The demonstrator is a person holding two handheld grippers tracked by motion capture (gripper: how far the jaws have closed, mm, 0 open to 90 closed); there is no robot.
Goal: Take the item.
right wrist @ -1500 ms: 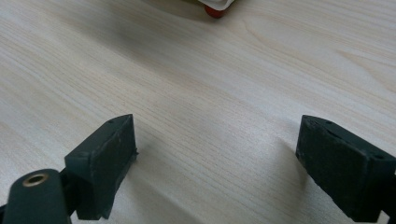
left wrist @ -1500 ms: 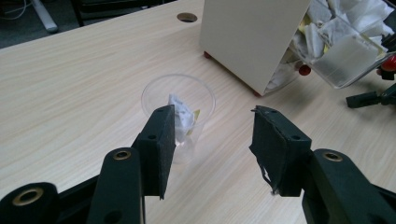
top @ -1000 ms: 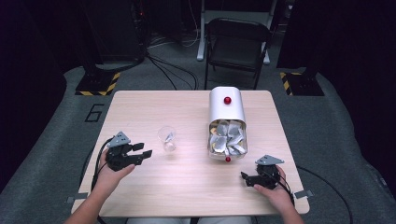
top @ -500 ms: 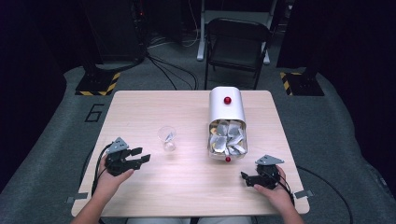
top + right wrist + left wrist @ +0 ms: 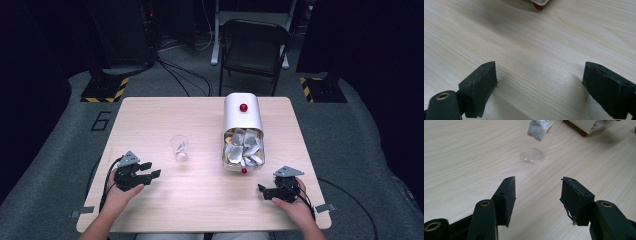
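- Your left hand-held gripper (image 5: 149, 170) is empty, jaws partly apart; clear cup (image 5: 178, 148) (one packet inside) at its 1 o'clock on the bench (image 5: 200, 200).
- Right hand-held gripper (image 5: 264, 190) gapes wide, empty; packet bin (image 5: 243, 145) at 11 looks mostly full.

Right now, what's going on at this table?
A person holds a gripper in each hand over a light wooden table. The left gripper is open and empty, pointing at a clear plastic cup that has a silvery packet in it. The right gripper is open and empty too, low by the table's near edge. A white container lying on its side, full of silvery packets, is between them; neither gripper touches anything.
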